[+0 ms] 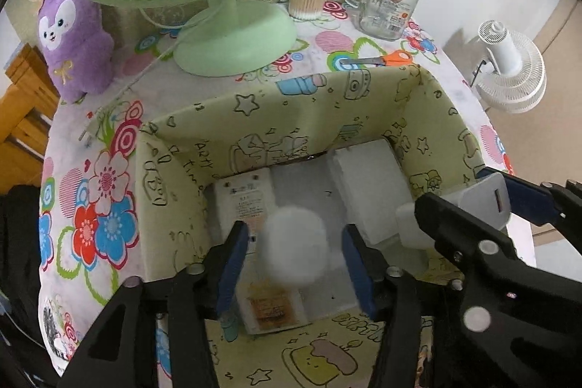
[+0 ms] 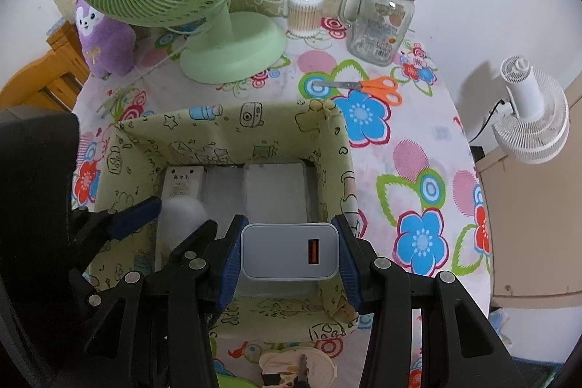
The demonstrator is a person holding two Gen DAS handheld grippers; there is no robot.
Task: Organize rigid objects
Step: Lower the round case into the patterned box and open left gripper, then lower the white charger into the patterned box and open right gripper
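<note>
A yellow-green fabric storage box (image 1: 254, 111) (image 2: 232, 122) sits on the flowered table. Inside lie a white labelled adapter (image 1: 243, 202) (image 2: 182, 184) and a white flat block (image 1: 371, 180) (image 2: 274, 188). My left gripper (image 1: 294, 260) (image 2: 169, 211) is open over the box; a blurred white rounded object (image 1: 294, 244) (image 2: 183, 208) is between its fingers, apart from both pads. My right gripper (image 2: 289, 251) is shut on a white USB charger (image 2: 289, 251) (image 1: 487, 202) above the box's near right side.
A green desk fan (image 1: 232, 35) (image 2: 232, 50) stands behind the box, a purple plush toy (image 1: 76, 39) to its left. Orange-handled scissors (image 2: 367, 88), a glass mug jar with green cup (image 2: 385, 17) and a cotton swab tub (image 2: 305, 11) lie beyond. A white fan (image 2: 531, 111) is off-table, right.
</note>
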